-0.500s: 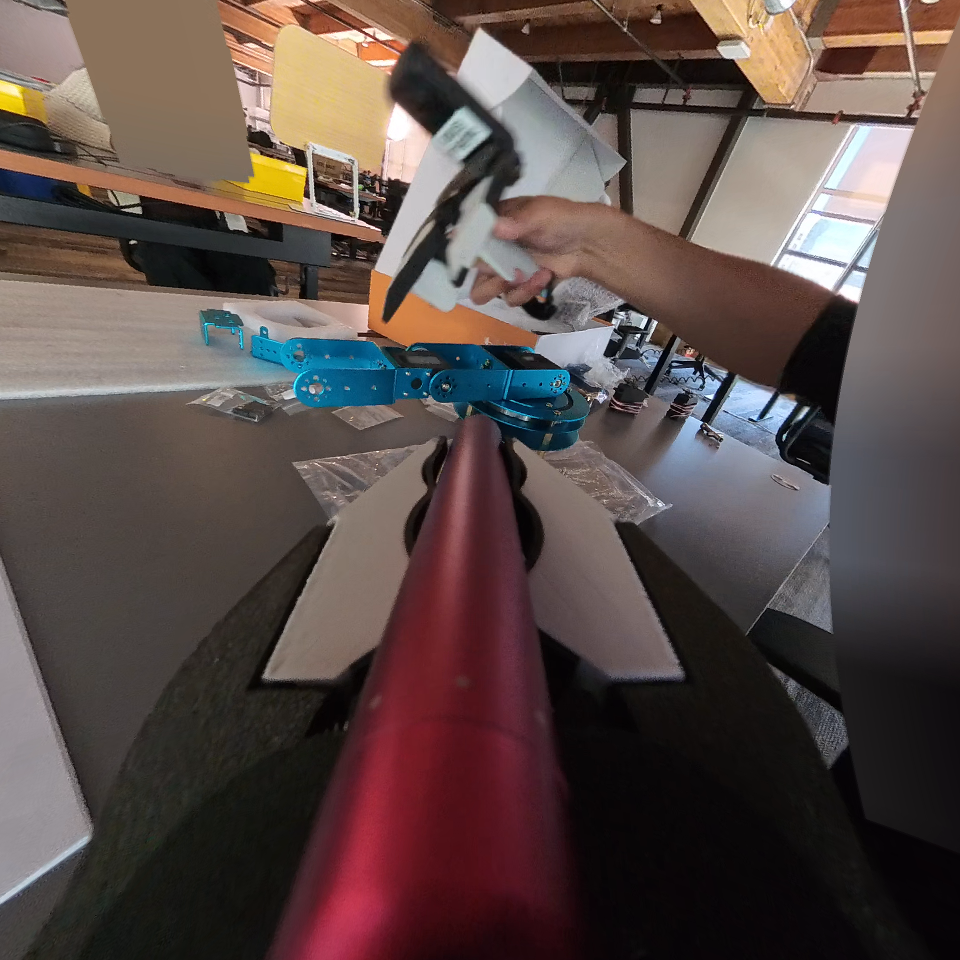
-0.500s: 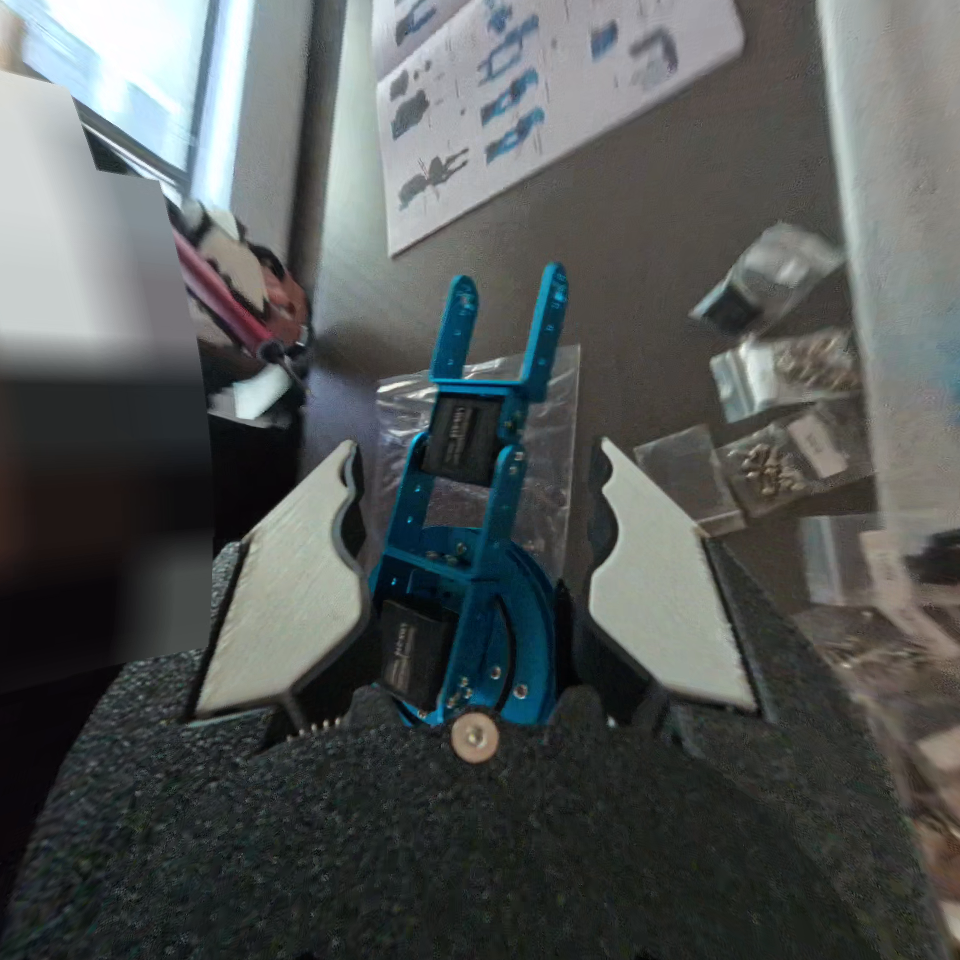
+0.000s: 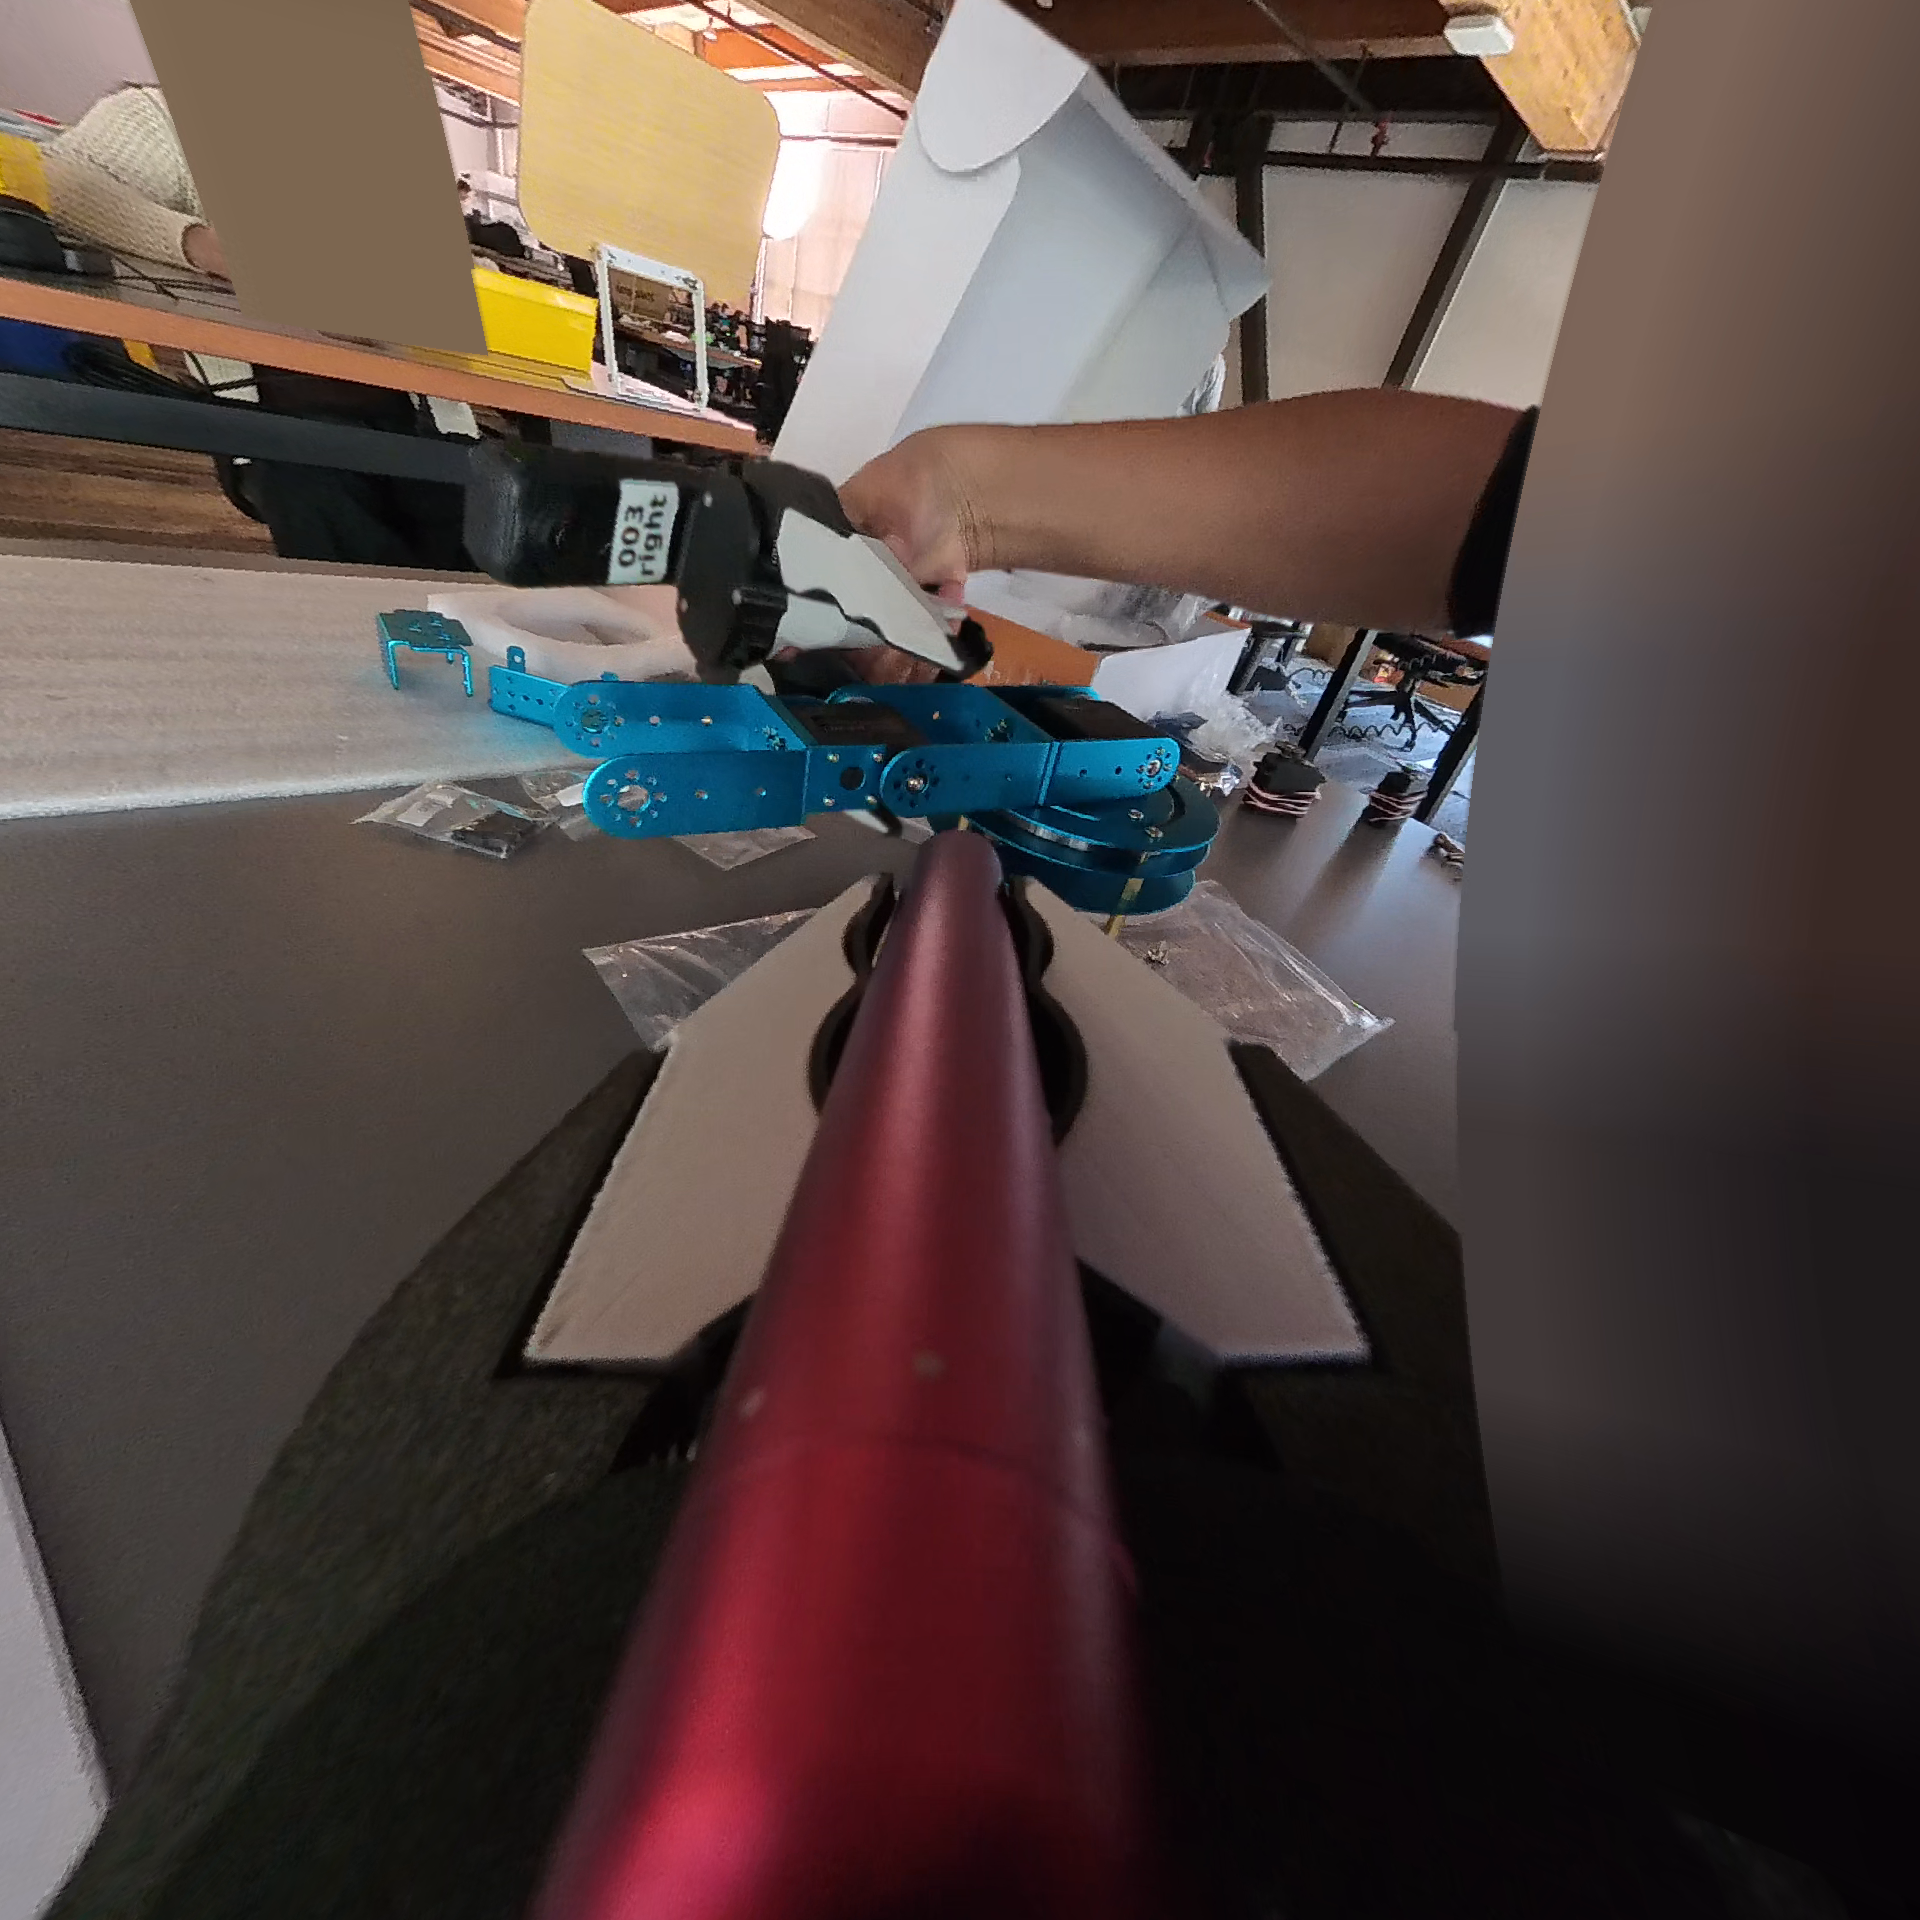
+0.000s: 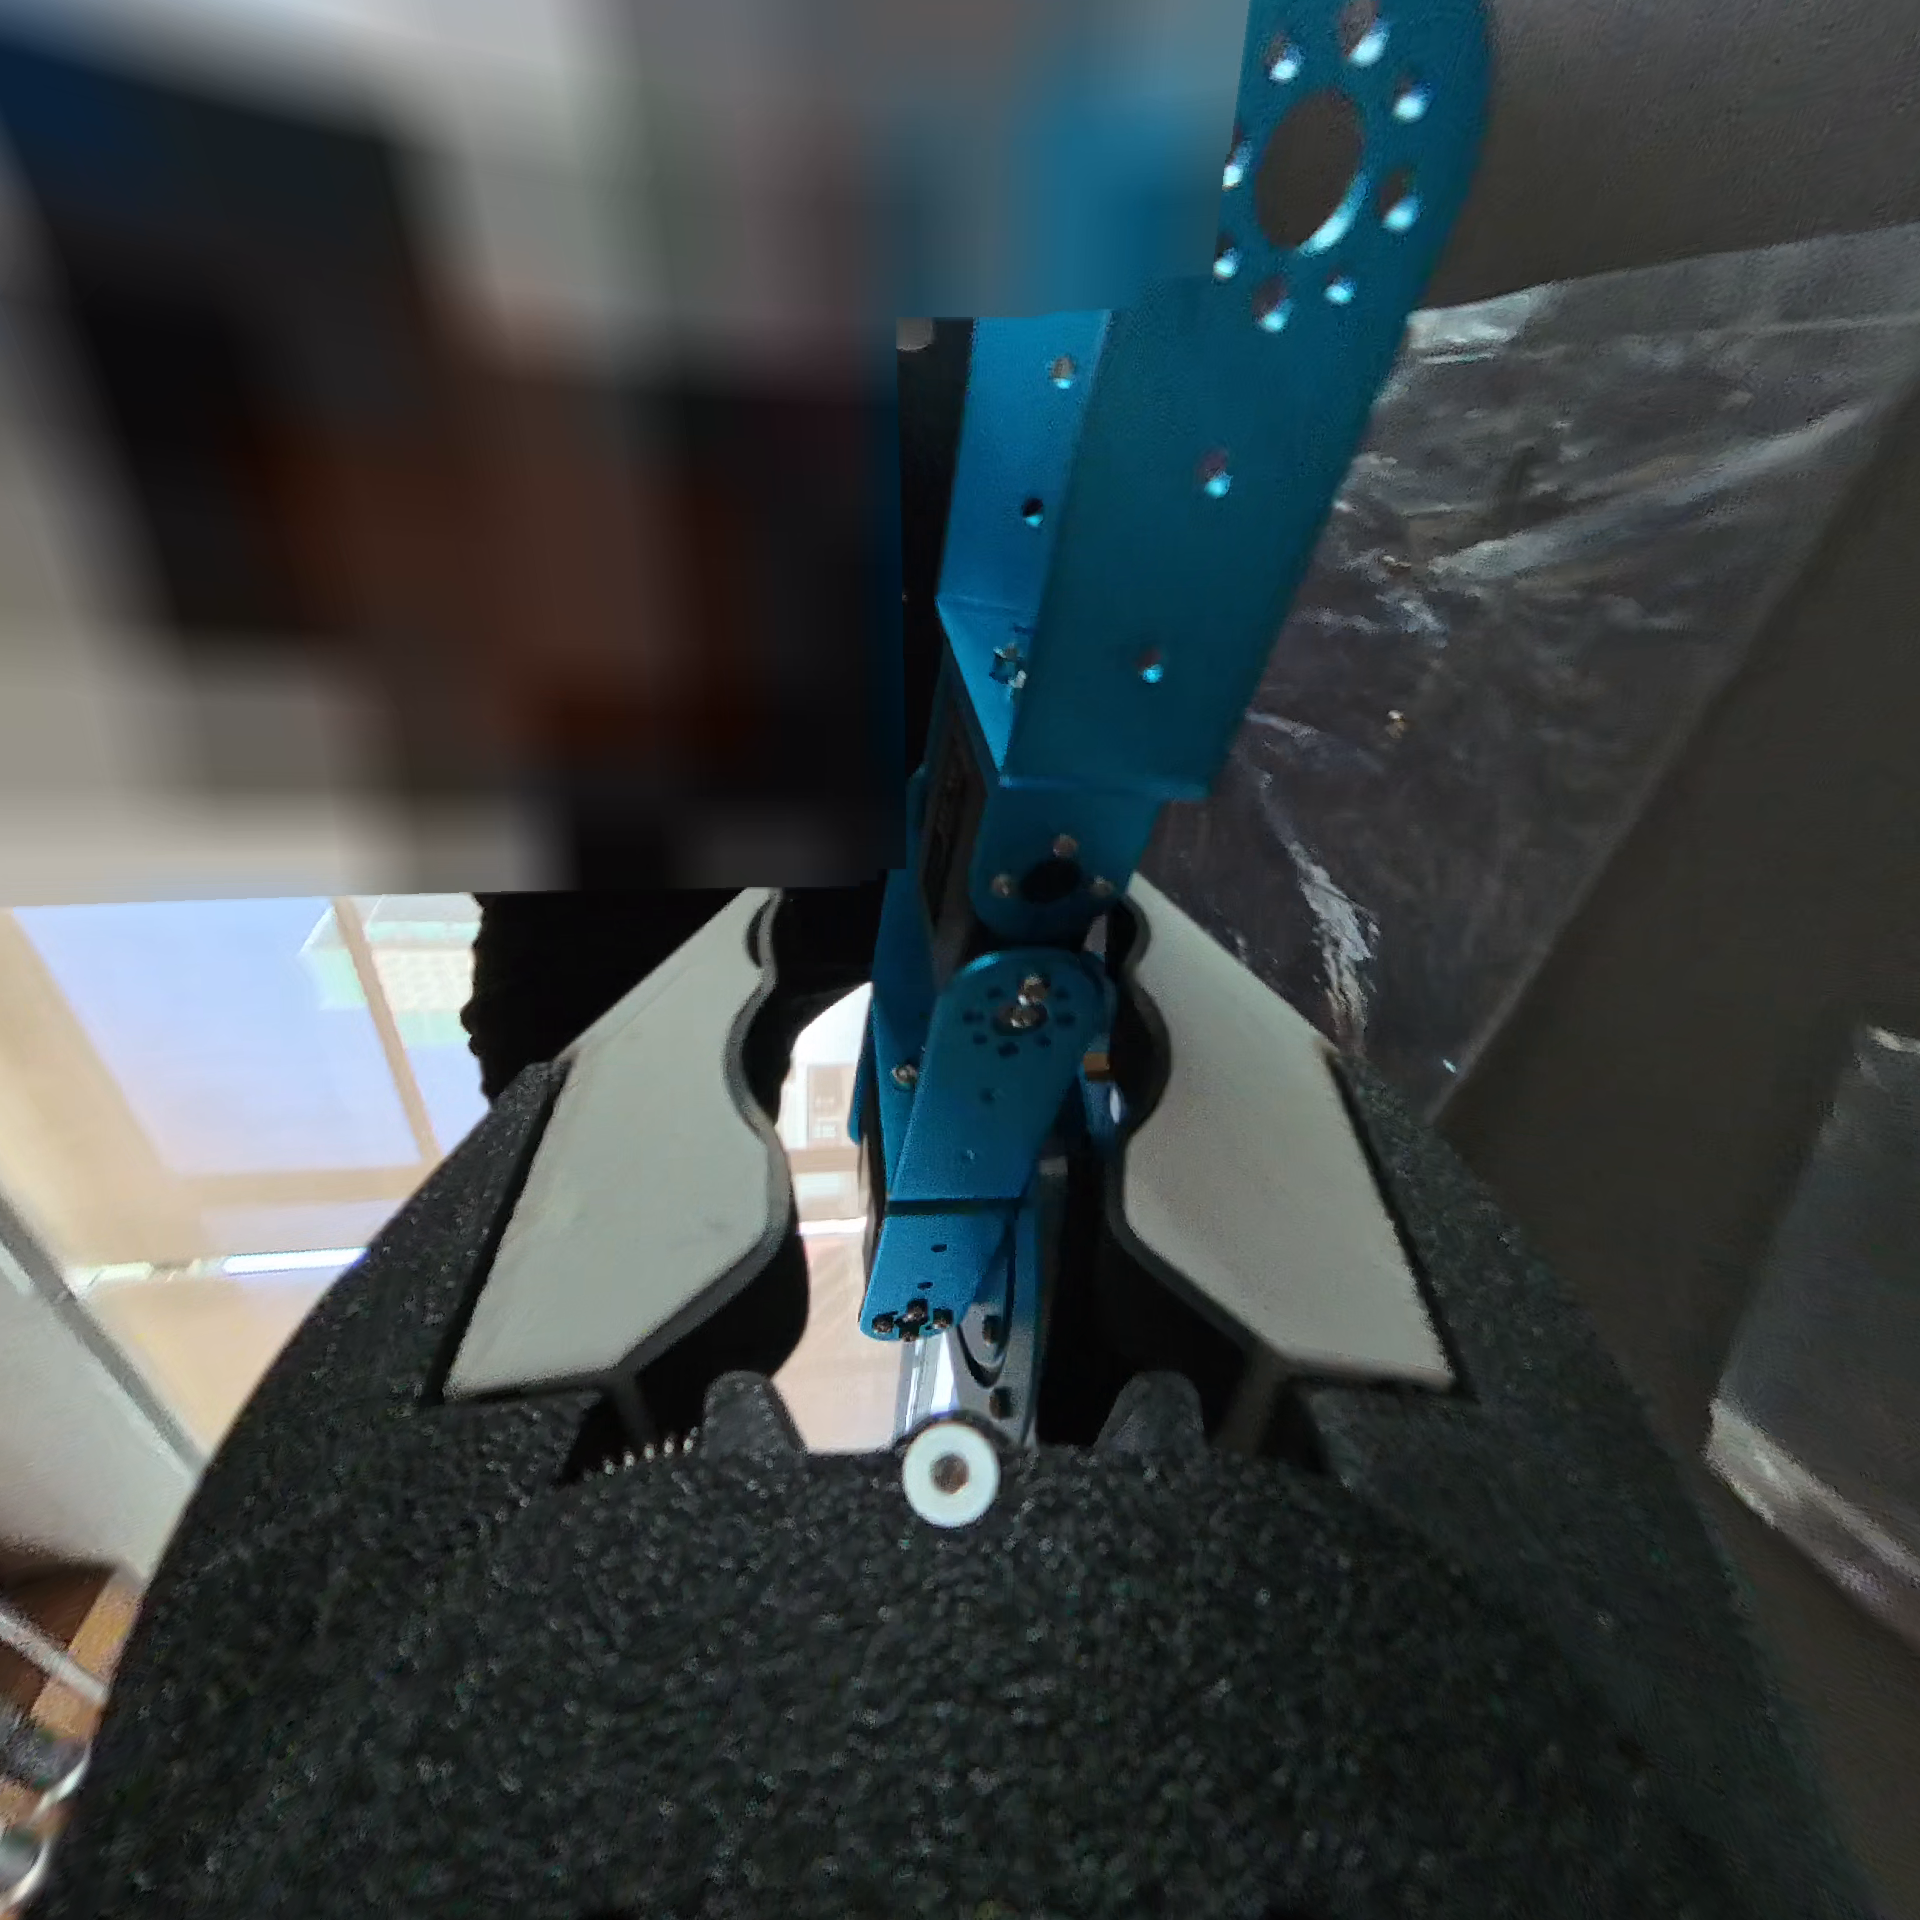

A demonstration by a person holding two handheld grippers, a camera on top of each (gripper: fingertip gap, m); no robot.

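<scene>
**Two grippers at the blue arm kit**

The left gripper point(image 3: 951, 914) is clamped on a red metal handle point(image 3: 914, 1299), apparently a screwdriver, whose far end points at 12 o'clock toward the round base point(image 3: 1112, 842) of the blue servo arm point(image 3: 862, 769). The right gripper point(image 4: 951, 1091) stands with jaws apart, straddling the arm's elbow joint point(image 4: 1023, 1023); its right pad point(image 4: 1247, 1226) sits just beside the bracket, and contact cannot be confirmed. The arm lies on the dark table point(image 3: 260, 1039), with a clear plastic bag point(image 3: 1257, 977) at 2 o'clock from the handle's end. To do this well, I judge the right jaws should centre on the joint and hold it steady while the handle stays straight.
</scene>
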